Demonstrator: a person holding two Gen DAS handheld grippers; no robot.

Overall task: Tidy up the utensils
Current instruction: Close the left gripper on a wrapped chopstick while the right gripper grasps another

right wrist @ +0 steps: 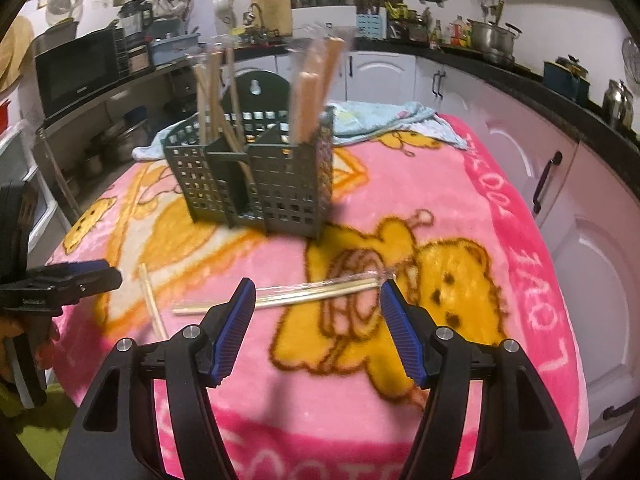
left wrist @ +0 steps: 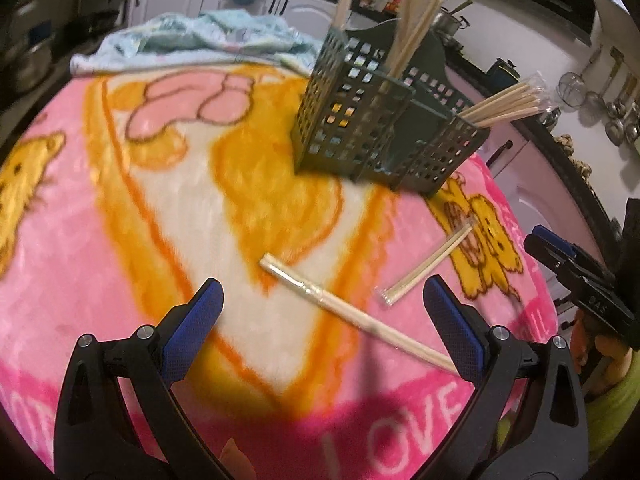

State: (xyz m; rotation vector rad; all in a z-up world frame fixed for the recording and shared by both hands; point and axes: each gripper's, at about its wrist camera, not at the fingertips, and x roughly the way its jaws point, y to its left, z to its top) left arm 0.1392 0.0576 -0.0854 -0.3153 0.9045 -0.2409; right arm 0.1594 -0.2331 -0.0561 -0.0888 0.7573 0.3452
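Pink blanket (right wrist: 460, 200) | caddy (right wrist: 256, 184) far | two chopstick packs (left wrist: 352, 316) (right wrist: 296, 294) near | left gripper (left wrist: 324, 296) wide, empty | right gripper (right wrist: 318, 294) wide, empty

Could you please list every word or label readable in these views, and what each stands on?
"LOVE", white letters, on the pink blanket's border.
"LOVE YOU", seen upside down, on the same border along the blanket's right edge.
Small embossed letters on the right tool: too blurred to read.
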